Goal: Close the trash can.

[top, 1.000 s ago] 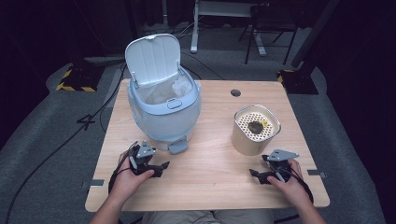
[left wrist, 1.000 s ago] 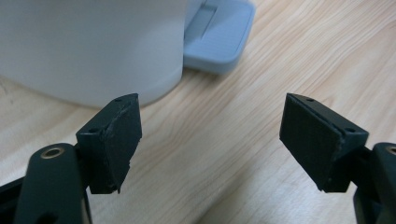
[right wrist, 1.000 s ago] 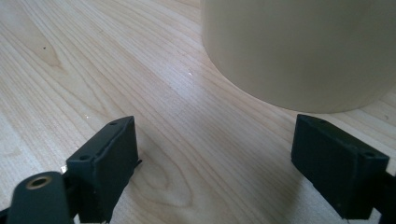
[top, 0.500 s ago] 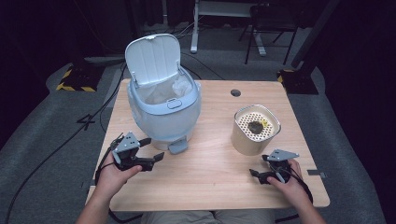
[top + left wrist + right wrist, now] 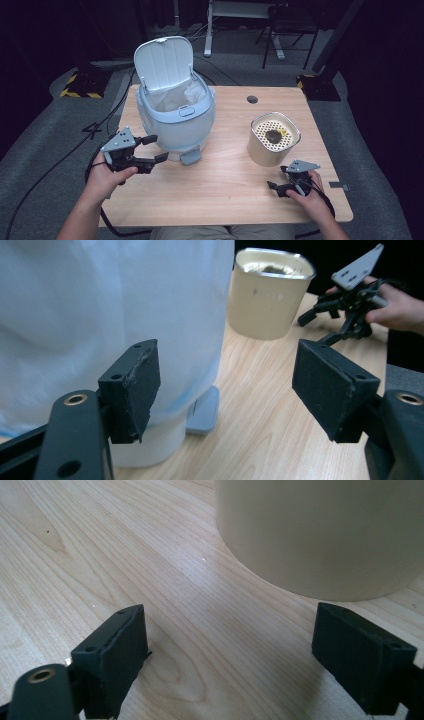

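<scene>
1. The left gripper is held beside the light blue bin on the table; its fingers are spread, having just been closing slightly, nothing between.
2. The right gripper is rested near the beige canister, fingers spread, empty.

Both forearms are bare, with no sleeves in sight. Each hand carries a black tool: the left gripper and the right gripper each wear a grey three-cornered plate on top, pierced by small holes. Black cables trail from both. The fingers are blocky black pads with worn, rough faces, fixed by brass-coloured rivets and small screws.
</scene>
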The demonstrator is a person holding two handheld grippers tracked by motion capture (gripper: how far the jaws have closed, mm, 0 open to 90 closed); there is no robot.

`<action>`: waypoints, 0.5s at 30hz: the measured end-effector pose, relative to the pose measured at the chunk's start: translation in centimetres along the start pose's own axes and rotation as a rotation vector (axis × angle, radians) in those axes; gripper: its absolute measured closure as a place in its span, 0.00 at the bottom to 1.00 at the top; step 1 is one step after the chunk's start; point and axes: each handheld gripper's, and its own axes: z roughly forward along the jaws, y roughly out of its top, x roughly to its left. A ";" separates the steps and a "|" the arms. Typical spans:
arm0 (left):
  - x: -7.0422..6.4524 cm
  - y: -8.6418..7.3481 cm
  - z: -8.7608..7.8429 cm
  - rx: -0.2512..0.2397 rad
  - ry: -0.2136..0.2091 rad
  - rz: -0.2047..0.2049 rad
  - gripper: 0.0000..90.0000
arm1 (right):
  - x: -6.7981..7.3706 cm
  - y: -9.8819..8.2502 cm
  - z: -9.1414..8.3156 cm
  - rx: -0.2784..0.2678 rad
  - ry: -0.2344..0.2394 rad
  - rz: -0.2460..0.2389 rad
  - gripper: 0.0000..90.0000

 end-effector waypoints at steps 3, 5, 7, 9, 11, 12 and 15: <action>0.5 1.0 -0.7 -0.019 0.000 -0.001 0.32 | 0.0 0.0 0.0 -0.001 -0.001 0.001 0.17; 0.9 1.7 -1.1 -0.024 0.009 -0.001 0.32 | 0.0 0.0 0.0 0.000 0.000 0.000 0.17; 1.1 2.2 -1.3 -0.030 0.006 -0.005 0.32 | 0.0 0.0 0.0 0.000 0.000 0.000 0.17; 1.6 3.1 -1.8 -0.047 0.007 -0.017 0.33 | 0.0 0.0 0.0 0.000 -0.001 0.000 0.16; 2.0 3.7 -2.1 -0.058 0.011 -0.025 0.33 | 0.0 0.0 0.0 -0.001 -0.001 0.001 0.17; 2.3 4.0 -2.3 -0.057 0.018 -0.027 0.33 | 0.0 0.0 0.0 -0.001 -0.001 0.001 0.17; 3.1 4.9 -2.8 -0.054 0.053 -0.018 0.33 | 0.0 0.0 0.0 -0.001 -0.001 0.001 0.16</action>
